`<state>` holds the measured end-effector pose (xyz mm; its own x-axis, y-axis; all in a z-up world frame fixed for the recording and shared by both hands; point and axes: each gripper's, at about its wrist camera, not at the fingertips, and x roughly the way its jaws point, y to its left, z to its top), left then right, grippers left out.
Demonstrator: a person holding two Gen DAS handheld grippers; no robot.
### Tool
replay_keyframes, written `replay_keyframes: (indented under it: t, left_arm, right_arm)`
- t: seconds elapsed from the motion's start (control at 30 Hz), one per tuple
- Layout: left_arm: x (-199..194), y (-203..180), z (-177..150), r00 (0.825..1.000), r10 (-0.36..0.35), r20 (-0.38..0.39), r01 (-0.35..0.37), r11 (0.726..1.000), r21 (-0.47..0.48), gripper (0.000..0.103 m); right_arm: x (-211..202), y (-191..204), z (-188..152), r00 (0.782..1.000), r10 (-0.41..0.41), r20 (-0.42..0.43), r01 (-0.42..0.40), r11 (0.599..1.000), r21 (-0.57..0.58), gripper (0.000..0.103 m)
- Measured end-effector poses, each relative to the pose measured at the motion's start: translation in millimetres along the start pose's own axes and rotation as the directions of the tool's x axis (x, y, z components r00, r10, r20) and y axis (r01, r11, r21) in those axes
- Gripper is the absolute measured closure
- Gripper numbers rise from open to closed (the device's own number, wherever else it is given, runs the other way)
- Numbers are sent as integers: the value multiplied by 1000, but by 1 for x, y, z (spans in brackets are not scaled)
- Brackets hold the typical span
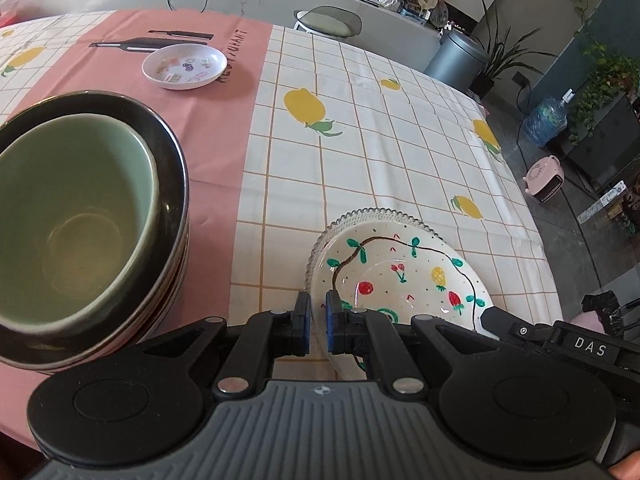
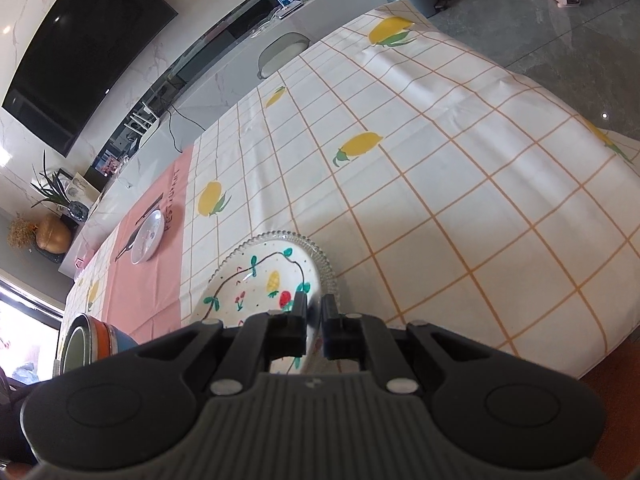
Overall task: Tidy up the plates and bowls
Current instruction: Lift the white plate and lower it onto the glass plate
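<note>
A white plate painted with fruit (image 1: 404, 276) lies on a clear glass plate (image 1: 360, 218) on the tablecloth. My left gripper (image 1: 319, 312) is shut on the fruit plate's near left rim. My right gripper (image 2: 314, 312) is shut on the same plate's (image 2: 256, 280) right rim, above the glass plate (image 2: 320, 258); its black body shows in the left wrist view (image 1: 560, 340). A green bowl (image 1: 72, 208) sits nested in a stack of dark bowls (image 1: 172, 184) at the left. A small white dish with stickers (image 1: 185, 66) lies far back on the pink strip.
The table carries a lemon-print checked cloth (image 1: 360, 140) with a pink strip (image 1: 216, 132). The table edge drops off to the right toward the floor (image 2: 540, 32). A chair (image 1: 328, 20) stands at the far side. The bowl stack (image 2: 92, 340) sits low left in the right wrist view.
</note>
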<state>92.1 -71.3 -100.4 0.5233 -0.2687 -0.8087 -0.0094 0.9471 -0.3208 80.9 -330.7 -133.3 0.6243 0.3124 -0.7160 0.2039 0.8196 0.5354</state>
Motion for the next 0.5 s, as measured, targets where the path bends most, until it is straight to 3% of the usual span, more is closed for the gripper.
replay_keyframes:
  t: [0.2,0.33,0.4,0.5]
  left_arm:
    - [3,-9,-3,999,39,1,-39,997,61,98]
    - [2,-17,-6,1000,-26,2,26,995,97,103]
    - [3,-28,-10,1000,17,20,-20,987,162,103]
    - [0,-30,-14,1000,-1,29,-5,983,183,103]
  right_arm:
    - [4,2,1,1000,-24,9,24,999,-21,99]
    - [5,4,1,999,-42,22,43,998,-37,99]
    - [6,2,0,999,-37,18,38,999,-23,99]
    - [7,1,-3,999,-45,19,45,999,-11,99]
